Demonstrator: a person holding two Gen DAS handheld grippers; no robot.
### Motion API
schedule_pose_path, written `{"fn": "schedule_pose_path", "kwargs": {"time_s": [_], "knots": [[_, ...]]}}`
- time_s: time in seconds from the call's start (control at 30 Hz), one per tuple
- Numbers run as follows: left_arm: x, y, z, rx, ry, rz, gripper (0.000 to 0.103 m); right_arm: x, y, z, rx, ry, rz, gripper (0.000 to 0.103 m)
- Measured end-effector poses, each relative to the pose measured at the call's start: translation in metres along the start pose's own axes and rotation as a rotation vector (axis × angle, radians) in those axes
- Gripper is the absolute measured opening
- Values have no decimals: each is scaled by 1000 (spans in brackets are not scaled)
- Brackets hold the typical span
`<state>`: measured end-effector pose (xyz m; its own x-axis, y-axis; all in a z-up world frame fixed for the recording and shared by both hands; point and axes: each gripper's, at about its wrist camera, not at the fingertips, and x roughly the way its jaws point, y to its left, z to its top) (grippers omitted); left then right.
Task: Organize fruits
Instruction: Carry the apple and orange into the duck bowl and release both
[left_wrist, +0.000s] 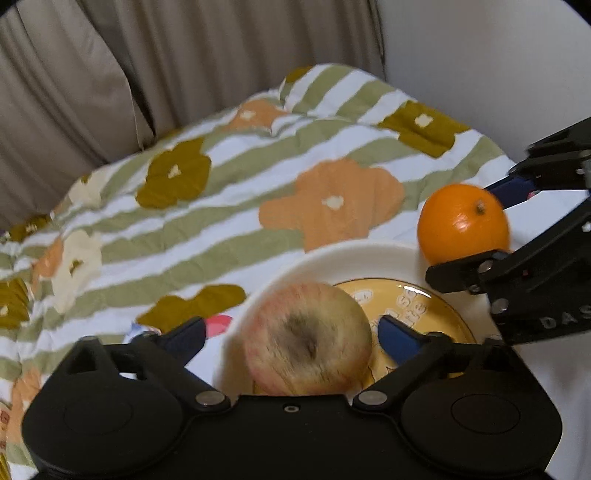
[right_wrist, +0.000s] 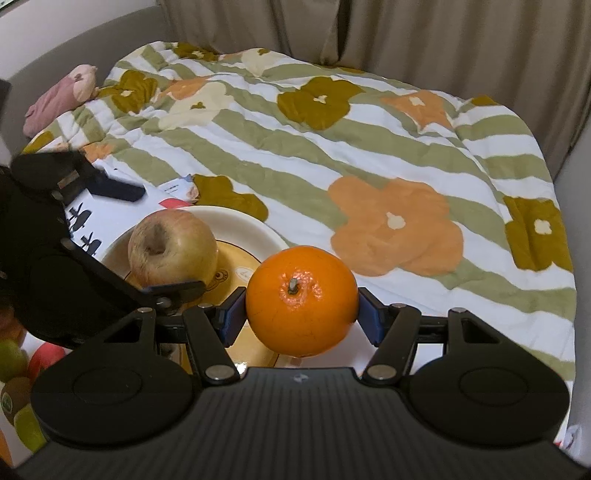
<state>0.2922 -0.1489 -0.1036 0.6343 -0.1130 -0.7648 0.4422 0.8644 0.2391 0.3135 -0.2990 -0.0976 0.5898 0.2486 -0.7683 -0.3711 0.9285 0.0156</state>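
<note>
- Right claw (right_wrist: 301, 314): closed on the orange (right_wrist: 301, 301), blue pads (right_wrist: 233, 317) pressed on both flanks, stem up. Orange is held at the near-right edge of the plate (right_wrist: 236, 221); whether it rests on the rim or hangs just above cannot be told.
- Left claw (left_wrist: 291, 334): spread wide, both pads clear of the apple (left_wrist: 308, 339). Apple sits between the fingers, apparently released or not yet gripped.
- Apple is on the plate, stem hollow facing up, toward the left side of the yellow centre.
- Plate lies on a flowered quilt (right_wrist: 369, 155) on a bed, not a table; the base is soft and uneven.
- A pink plush (right_wrist: 59, 96) lies at the far left of the quilt. More fruit (right_wrist: 16, 369) is seen at the lower left edge of the right wrist view, partly hidden.
- Risk: orange is round and held on a narrow pad band; if released over the rim rather than the well, a roll off onto the quilt is likely.
- Risk: the two claws are close together. A right-claw move inward could strike the left finger or knock the apple.
- Risk: downward pressure on the rim could tip the plate on the soft quilt and shed both fruits.
- Left view is motion-blurred; apple contact is judged with low confidence.
</note>
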Motion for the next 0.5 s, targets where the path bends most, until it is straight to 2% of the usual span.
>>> {"fn": "schedule_pose_path", "kwargs": {"time_s": [0.23,0.5], "knots": [[-27,9,-19,-19,7,2,102,3,4,0,-57,14,41,77],[-41,17,-41,-112,29,28,102,18,27,-1,-154,0,100,77]]}}
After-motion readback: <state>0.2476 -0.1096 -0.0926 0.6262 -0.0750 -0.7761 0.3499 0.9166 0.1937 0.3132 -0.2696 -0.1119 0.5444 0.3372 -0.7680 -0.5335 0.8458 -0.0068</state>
